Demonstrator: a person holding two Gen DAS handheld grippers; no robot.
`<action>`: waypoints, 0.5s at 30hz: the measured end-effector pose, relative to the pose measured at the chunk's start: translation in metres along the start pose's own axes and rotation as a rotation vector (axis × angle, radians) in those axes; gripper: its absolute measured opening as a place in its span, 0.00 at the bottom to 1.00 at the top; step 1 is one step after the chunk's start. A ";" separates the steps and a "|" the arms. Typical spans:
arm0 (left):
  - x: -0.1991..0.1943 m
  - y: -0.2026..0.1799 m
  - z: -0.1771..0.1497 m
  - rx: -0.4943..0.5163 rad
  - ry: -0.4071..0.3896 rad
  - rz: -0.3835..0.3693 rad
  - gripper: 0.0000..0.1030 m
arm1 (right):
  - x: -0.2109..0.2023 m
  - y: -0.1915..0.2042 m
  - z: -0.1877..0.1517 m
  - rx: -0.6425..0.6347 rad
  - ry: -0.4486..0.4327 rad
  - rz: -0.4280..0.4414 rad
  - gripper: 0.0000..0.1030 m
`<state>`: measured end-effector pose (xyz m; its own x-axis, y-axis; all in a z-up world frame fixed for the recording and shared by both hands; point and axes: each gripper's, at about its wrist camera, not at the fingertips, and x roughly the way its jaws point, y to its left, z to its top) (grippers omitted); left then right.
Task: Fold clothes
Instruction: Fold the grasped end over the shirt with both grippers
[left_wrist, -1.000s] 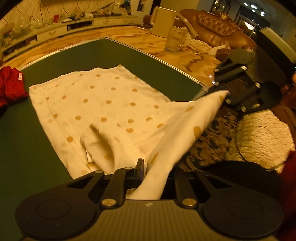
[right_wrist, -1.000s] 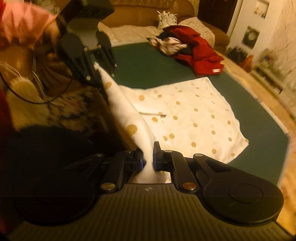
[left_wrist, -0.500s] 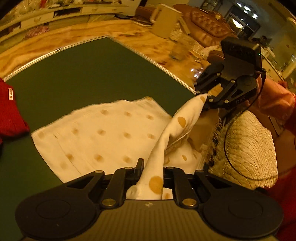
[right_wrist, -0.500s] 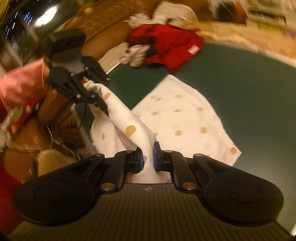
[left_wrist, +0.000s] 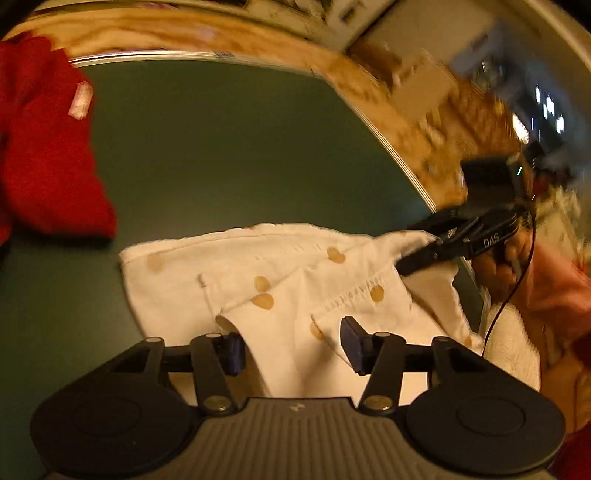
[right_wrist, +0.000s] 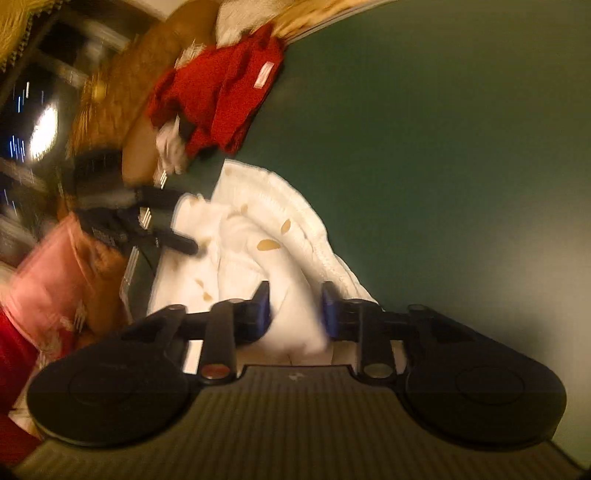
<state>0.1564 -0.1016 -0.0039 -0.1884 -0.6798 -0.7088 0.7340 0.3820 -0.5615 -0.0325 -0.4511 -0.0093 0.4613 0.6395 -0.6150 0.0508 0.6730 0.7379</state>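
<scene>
Left gripper (left_wrist: 291, 345): jaws have just been opening and stand apart, cloth between them, pads off it.
Right gripper (right_wrist: 295, 310): jaws likewise just opening, apart, a fold of cloth loose in the gap.
Garment: white cotton cloth with tan polka dots (left_wrist: 295, 280), bunched at the near edge of the dark green table (left_wrist: 229, 147).
Beyond: crumpled red knitted garment (right_wrist: 221, 92), well apart from it.
</scene>
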 end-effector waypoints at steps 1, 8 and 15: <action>-0.003 0.003 -0.007 -0.026 -0.034 -0.006 0.55 | -0.004 -0.006 -0.004 0.044 -0.028 0.029 0.51; -0.005 0.006 -0.039 -0.138 -0.191 0.018 0.55 | -0.019 0.002 -0.048 0.084 -0.214 0.014 0.55; -0.008 -0.015 -0.032 -0.120 -0.291 0.095 0.06 | -0.020 0.034 -0.066 0.035 -0.314 -0.176 0.13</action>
<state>0.1264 -0.0815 -0.0035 0.0841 -0.7814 -0.6183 0.6537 0.5116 -0.5576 -0.0987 -0.4160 0.0095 0.6919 0.3663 -0.6222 0.1812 0.7461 0.6407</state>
